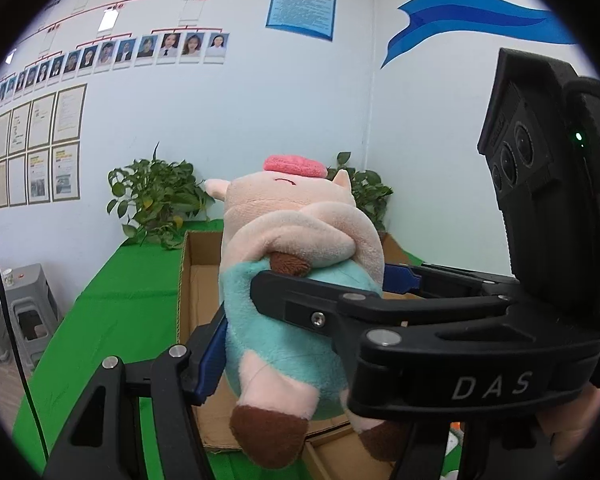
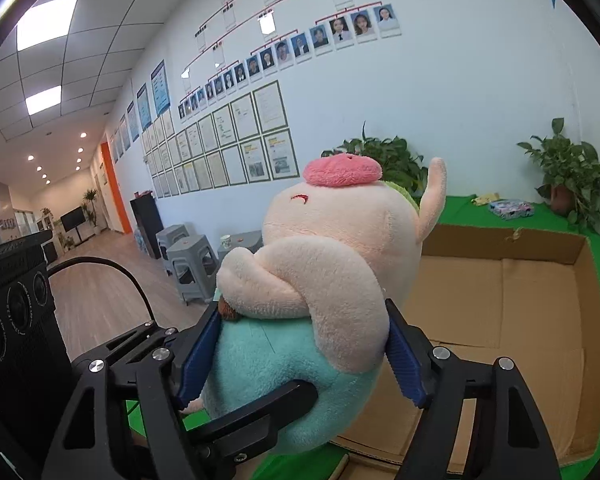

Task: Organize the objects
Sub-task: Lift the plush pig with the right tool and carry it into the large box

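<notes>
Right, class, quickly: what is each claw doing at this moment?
Left claw: closed on the plush pig, gripping its teal body.
Right claw: closed on the same plush pig, above the cardboard box.

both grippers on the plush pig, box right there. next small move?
Probably lower the plush pig forward and down into the cardboard box. Both the left gripper and the right gripper are clamped on its teal body, and it hangs above the open box, whose visible floor looks bare. Release only once it rests on the bottom.
</notes>
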Action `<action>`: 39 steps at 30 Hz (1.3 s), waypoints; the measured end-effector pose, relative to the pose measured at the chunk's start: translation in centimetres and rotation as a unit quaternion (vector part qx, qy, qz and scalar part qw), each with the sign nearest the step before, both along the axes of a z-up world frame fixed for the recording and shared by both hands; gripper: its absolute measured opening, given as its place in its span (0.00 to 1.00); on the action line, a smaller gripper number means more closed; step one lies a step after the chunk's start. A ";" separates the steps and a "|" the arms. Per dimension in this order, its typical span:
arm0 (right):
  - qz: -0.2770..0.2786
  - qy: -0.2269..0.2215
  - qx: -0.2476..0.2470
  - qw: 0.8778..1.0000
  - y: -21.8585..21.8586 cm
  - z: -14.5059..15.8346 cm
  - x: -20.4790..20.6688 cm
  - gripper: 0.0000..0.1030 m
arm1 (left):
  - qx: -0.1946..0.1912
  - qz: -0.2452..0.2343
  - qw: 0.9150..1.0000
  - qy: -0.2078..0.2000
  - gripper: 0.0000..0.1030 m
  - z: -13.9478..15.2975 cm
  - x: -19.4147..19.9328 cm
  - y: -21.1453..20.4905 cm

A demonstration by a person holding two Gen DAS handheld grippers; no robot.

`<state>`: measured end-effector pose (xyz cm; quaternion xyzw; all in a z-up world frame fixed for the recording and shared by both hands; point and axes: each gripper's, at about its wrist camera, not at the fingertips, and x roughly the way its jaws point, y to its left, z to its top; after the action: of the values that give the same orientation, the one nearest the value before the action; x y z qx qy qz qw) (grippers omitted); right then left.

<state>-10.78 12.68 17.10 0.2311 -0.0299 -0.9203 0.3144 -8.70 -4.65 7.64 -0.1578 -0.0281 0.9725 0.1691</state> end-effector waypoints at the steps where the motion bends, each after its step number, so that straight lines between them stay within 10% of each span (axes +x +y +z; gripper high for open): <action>1: 0.003 -0.003 0.001 1.000 -0.6 -0.7 -0.6 0.70 | 0.001 0.003 1.000 -0.005 0.62 -0.3 -0.3 -0.2; 23: 0.051 -0.120 0.019 0.991 -5.0 -16.5 -12.3 0.68 | 0.030 0.050 0.989 -0.133 0.60 -9.1 -5.6 -2.9; 39: 0.058 -0.191 0.009 0.980 -6.0 -20.1 -16.7 0.76 | 0.011 0.068 0.987 -0.142 0.60 -11.0 -5.5 -3.3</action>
<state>-27.48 6.64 -2.99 0.4068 -0.0678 -0.8396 0.3535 -14.22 -7.93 -3.34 -0.2903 -0.0735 0.9490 0.0985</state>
